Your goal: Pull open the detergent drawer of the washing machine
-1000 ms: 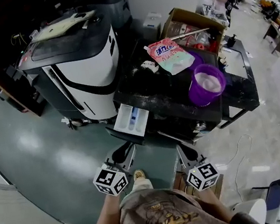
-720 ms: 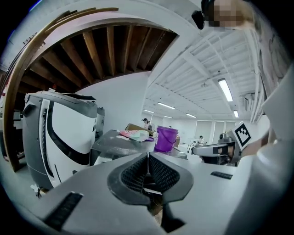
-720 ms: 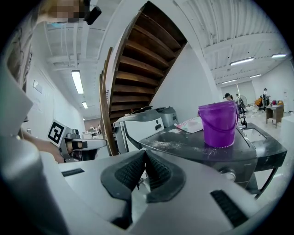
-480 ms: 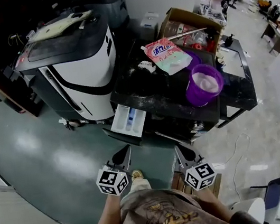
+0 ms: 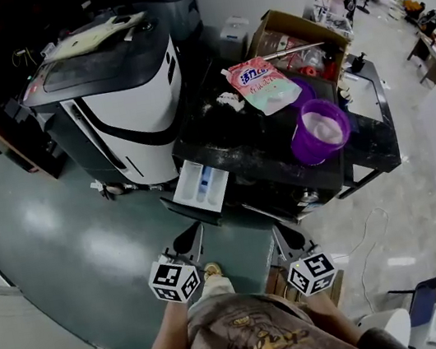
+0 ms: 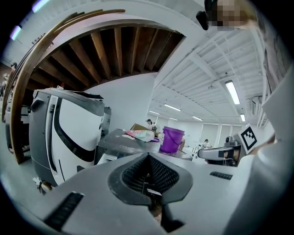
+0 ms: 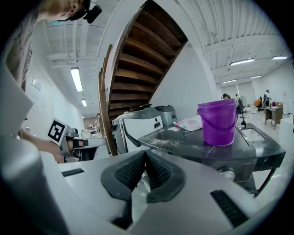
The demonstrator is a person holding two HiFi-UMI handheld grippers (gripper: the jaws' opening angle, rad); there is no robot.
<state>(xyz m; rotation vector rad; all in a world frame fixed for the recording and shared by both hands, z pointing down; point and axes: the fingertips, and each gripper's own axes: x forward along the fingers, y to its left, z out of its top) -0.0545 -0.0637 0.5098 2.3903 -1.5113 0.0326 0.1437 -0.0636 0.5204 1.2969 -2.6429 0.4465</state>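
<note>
Left jaws: the left gripper (image 5: pixel 196 232) is holding its jaws pressed together, with nothing between them.
Right jaws: the right gripper (image 5: pixel 279 233) is also carrying its jaws closed and empty, just beside the left one and level with it.
Just changed: a second ago the left jaws were standing apart. Now they are meeting, and that gripper is sitting slightly lower, close in front of the person. The right gripper is showing no change.
Drawer: the drawer (image 5: pixel 202 186) is sticking well out of the front of the dark washer (image 5: pixel 232 138), at the end nearest the white machine (image 5: pixel 134 101). Its white tray is lying open, with a blue part showing inside. It is standing out as far as it did a second ago.
Drawer and jaws: the drawer is lying ahead of the left jaws and apart from them, with bare floor (image 5: pixel 70 237) showing between. Neither gripper is touching it.
Meaning: the pull is looking finished, and the left gripper seems to be resting after letting go.
Around: a purple bucket (image 5: pixel 320 130) and a pink pouch (image 5: pixel 262 84) are sitting on the washer's top.
</note>
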